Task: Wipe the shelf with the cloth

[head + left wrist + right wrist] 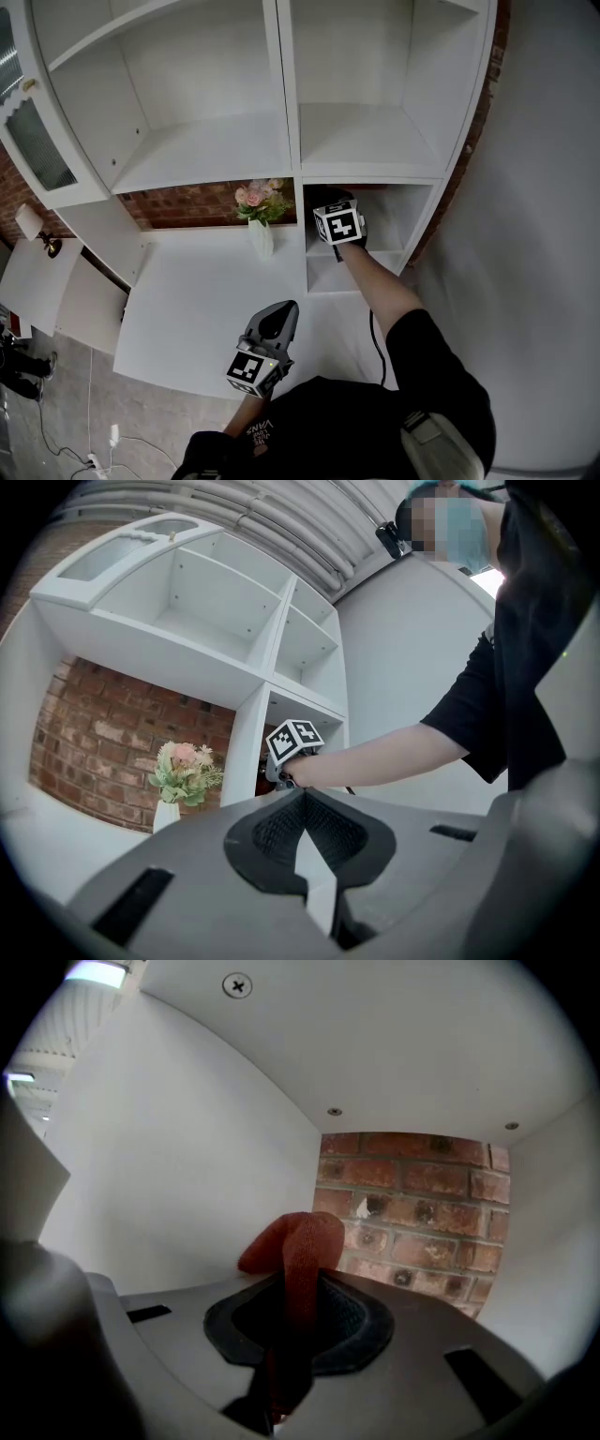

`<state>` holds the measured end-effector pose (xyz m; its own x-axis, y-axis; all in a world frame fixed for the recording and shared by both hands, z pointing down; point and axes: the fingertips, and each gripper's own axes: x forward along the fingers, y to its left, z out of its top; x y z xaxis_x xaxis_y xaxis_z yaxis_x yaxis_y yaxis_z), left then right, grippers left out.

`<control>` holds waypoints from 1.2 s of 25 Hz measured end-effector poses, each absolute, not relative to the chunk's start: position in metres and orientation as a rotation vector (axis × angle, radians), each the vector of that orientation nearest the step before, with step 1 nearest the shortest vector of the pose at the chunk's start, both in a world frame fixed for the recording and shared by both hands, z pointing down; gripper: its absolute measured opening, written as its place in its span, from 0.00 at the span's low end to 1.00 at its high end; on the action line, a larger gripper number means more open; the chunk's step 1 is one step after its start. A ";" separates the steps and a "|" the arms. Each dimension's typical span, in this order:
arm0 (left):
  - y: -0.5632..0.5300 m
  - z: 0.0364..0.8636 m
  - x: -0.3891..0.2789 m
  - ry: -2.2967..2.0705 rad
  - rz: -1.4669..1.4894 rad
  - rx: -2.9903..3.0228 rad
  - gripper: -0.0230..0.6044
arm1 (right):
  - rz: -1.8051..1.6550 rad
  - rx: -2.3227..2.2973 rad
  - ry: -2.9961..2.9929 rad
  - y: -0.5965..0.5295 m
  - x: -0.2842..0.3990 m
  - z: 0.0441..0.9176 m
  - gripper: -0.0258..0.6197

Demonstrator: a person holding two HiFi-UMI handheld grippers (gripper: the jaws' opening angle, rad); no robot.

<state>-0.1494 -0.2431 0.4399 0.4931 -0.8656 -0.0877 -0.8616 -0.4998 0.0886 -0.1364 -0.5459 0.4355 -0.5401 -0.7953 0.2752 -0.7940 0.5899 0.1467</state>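
A red cloth (298, 1241) sticks up from between the jaws of my right gripper (298, 1290), which is shut on it. In the head view that right gripper (330, 201) reaches into the small lower right compartment (389, 234) of the white shelf unit, its jaws in shadow. The compartment has a white side wall (169, 1176), a white ceiling (375, 1044) and a brick back (412, 1213). The cloth is close to the left wall; contact cannot be told. My left gripper (281, 315) hovers over the desk's front edge, shut and holding nothing (305, 801).
A white vase of pink flowers (261, 214) stands on the white desk top (206, 300) just left of the compartment's divider. Larger bare shelves (206, 150) lie above. A glass-fronted door (37, 141) hangs open at the far left. A cable (378, 347) runs below the right arm.
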 end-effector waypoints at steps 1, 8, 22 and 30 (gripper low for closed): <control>-0.244 0.442 -0.149 -1.554 -0.183 2.681 0.05 | -0.010 1.286 -2.505 -0.547 -0.138 0.437 0.13; -0.245 0.444 -0.147 -1.546 -0.180 2.688 0.05 | -0.058 1.255 -2.458 -0.550 -0.135 0.441 0.13; -0.241 0.447 -0.129 -1.418 -0.183 2.746 0.05 | -0.077 1.486 -2.175 -0.558 -0.026 0.441 0.13; -0.237 0.446 -0.116 -1.351 -0.178 2.777 0.05 | -0.084 1.608 -2.040 -0.552 0.002 0.435 0.13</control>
<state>-0.1164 -0.2373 0.4455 0.6119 -0.7867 -0.0822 -0.7811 -0.6174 0.0938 0.0021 -0.5521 0.4354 -0.1454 -0.9182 0.3686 -0.8849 0.2873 0.3666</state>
